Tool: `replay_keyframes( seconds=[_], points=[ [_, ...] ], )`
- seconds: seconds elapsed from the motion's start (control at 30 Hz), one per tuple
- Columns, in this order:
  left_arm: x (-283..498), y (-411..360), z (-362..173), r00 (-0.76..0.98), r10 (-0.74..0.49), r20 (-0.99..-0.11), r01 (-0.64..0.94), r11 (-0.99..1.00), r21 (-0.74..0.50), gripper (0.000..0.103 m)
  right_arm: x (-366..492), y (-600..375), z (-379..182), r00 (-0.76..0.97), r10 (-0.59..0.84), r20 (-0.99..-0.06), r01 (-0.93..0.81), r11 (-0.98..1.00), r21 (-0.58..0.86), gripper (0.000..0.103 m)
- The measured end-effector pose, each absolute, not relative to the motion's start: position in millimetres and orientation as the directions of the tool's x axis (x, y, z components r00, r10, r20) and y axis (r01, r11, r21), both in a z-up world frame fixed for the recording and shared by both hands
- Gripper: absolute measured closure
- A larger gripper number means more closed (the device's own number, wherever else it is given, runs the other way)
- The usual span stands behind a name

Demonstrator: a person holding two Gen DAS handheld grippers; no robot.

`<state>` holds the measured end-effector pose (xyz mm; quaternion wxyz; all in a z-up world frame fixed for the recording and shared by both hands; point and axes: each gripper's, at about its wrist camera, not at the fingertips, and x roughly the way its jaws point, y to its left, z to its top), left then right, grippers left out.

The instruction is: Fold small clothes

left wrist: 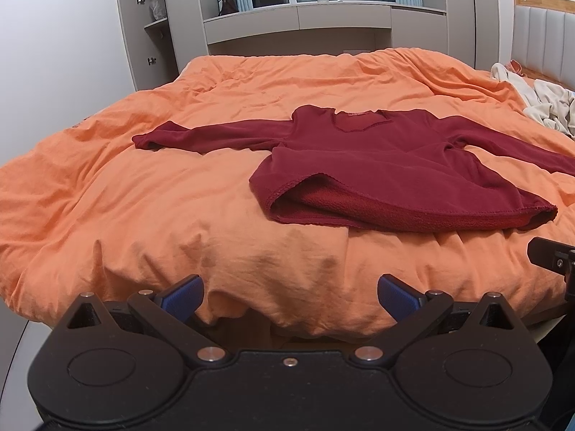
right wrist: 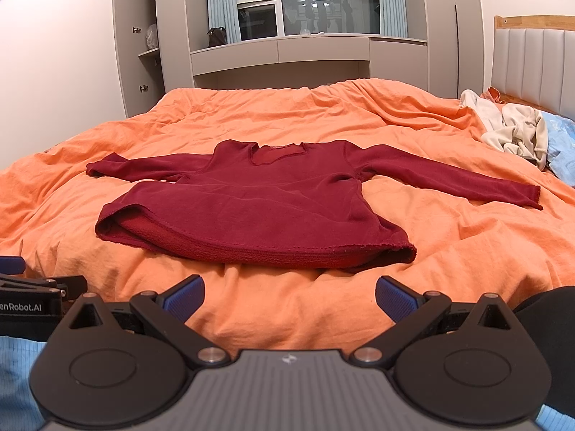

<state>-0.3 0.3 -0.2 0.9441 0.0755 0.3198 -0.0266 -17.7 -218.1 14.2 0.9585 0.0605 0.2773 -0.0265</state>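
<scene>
Your left tool (left wrist: 289, 296) and right tool (right wrist: 289, 296) both gape wide, holding nothing. The dark red long-sleeved fleece top (right wrist: 258, 201) lies flat mid-bed on the orange duvet (right wrist: 449, 251); its right sleeve runs off the left wrist view's edge. Crumpled cream clothes (right wrist: 514, 133) sit near the headboard corner.

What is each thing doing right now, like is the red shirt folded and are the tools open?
Red shirt: unfolded, spread flat, both sleeves out.
Left tool: open, holding nothing, short of the shirt.
Right tool: open, holding nothing, short of the shirt.
Orange duvet: spread over the bed, wrinkled.
Cream clothes: crumpled in a pile by the headboard.
Cupboard door: open.
</scene>
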Motion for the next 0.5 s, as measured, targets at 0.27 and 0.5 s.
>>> replay_keyframes(
  seconds=[0.27, 0.5],
  points=[
    [5.7, 0.2, -1.4, 0.787, -0.004, -0.617, 0.099, 0.988, 0.120, 0.000, -14.1, -220.6, 13.1, 0.843, -0.016, -0.537, 0.088, 0.990, 0.110, 0.000],
    [8.4, 0.1, -3.7, 0.787, -0.004, -0.618, 0.100, 0.987, 0.122, 0.000, -14.8, -220.5, 14.2, 0.843, -0.014, -0.537, 0.087, 0.990, 0.111, 0.000]
  ],
)
